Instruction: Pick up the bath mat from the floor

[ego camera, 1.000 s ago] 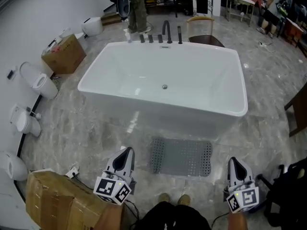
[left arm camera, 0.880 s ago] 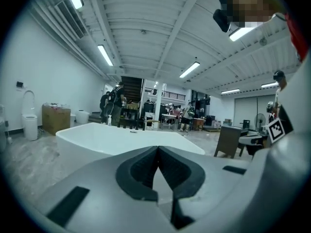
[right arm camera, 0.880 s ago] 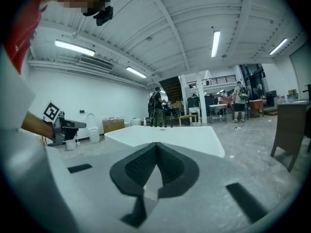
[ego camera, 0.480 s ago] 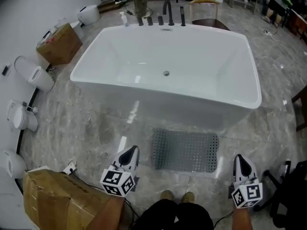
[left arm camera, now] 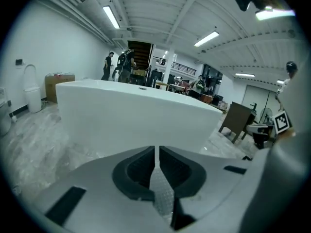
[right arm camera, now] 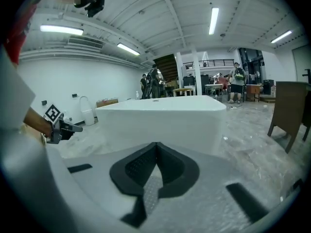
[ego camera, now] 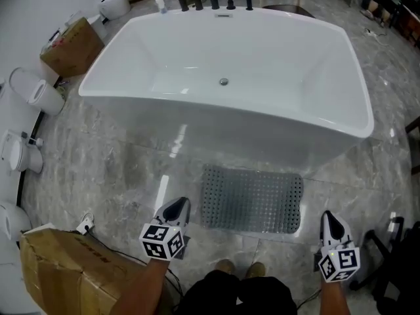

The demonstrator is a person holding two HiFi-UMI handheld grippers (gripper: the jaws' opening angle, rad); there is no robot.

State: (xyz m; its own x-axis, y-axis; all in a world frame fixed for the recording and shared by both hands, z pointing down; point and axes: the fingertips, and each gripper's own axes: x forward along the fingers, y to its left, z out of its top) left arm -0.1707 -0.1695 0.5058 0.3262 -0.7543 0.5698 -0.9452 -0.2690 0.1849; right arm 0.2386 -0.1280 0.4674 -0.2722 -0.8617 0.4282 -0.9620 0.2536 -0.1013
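A grey perforated bath mat (ego camera: 251, 199) lies flat on the marble floor, right against the near side of the white bathtub (ego camera: 230, 71). My left gripper (ego camera: 176, 209) hovers just off the mat's left edge, shut and empty. At the mat's lower right corner my right gripper (ego camera: 330, 220) is held above the floor, also shut with nothing in it. In the left gripper view the jaws (left arm camera: 156, 149) meet with the tub wall (left arm camera: 131, 115) ahead. The right gripper view shows its jaws (right arm camera: 155, 145) together, facing the tub (right arm camera: 165, 120); the mat is hidden in both.
A cardboard box (ego camera: 72, 271) stands at my lower left, another box (ego camera: 69, 44) by the far left wall. White toilets (ego camera: 23, 156) line the left wall. Black taps (ego camera: 216, 2) stand on the tub's far rim. A dark stand (ego camera: 387, 254) is at the lower right.
The view has closed in on the tub and mat, which now sit larger and nearer. Both grippers stay shut and have shifted slightly toward the mat's near corners.
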